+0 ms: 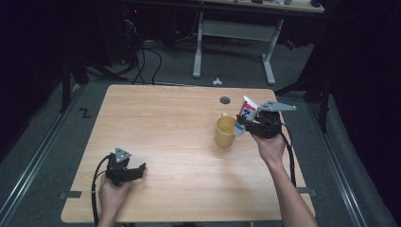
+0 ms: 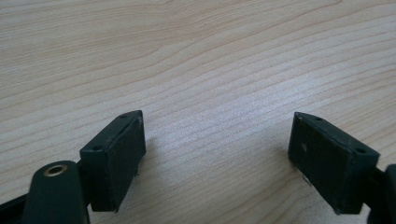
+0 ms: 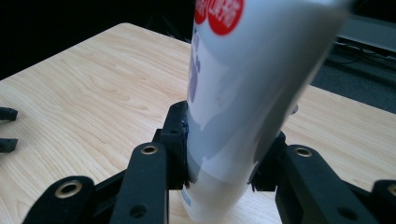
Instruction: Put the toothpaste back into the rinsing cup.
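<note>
Item: white tube, clamped between the closed fingers of the right gripper just beside the yellow mug near the bench's right edge, best kept upright and lowered cap-first; left gripper held wide open, empty.

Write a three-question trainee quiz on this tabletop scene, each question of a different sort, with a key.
1. True or false: the left gripper holds the tube.
2. What does the right gripper clamp: A) the yellow mug, B) the white tube, C) a cable?
3. Fill in: the left gripper's jaws stand ____ over the bare wooden table.

Key:
1. False; nothing lies between its jaws.
2. B; the tube is held just beside the mug, at its rim.
3. Open.
</note>
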Available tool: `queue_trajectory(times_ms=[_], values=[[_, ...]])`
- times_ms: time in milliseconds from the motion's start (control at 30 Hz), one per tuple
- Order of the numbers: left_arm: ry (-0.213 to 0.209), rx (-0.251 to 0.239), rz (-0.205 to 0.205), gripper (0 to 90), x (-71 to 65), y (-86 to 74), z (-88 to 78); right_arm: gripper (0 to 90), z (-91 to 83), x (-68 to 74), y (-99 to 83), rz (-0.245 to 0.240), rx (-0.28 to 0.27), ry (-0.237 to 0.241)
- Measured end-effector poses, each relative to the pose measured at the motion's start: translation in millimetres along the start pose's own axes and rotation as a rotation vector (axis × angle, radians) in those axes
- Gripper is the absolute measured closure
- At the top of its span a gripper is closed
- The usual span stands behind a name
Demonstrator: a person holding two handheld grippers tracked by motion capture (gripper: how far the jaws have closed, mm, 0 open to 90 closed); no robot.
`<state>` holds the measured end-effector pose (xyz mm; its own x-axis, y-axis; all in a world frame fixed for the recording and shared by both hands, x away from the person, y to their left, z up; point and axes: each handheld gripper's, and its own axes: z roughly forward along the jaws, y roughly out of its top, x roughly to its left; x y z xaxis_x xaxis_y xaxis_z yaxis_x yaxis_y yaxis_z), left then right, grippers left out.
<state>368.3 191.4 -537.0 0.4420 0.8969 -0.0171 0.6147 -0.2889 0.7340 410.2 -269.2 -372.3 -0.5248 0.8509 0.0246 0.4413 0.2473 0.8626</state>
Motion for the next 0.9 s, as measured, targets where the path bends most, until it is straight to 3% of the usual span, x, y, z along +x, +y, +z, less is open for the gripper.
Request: queue_trajectory(times_ms=[433, 900], values=[[0.000, 0.000, 0.000, 19.4, 0.0, 0.0, 0.0, 65.1, 16.6, 2.6, 13.6, -0.016, 0.001, -0.001], [0.000, 0.000, 0.001, 19.3, 0.0, 0.0, 0.0, 64.9, 37.0, 0.7, 15.1, -0.002, 0.012, -0.008]])
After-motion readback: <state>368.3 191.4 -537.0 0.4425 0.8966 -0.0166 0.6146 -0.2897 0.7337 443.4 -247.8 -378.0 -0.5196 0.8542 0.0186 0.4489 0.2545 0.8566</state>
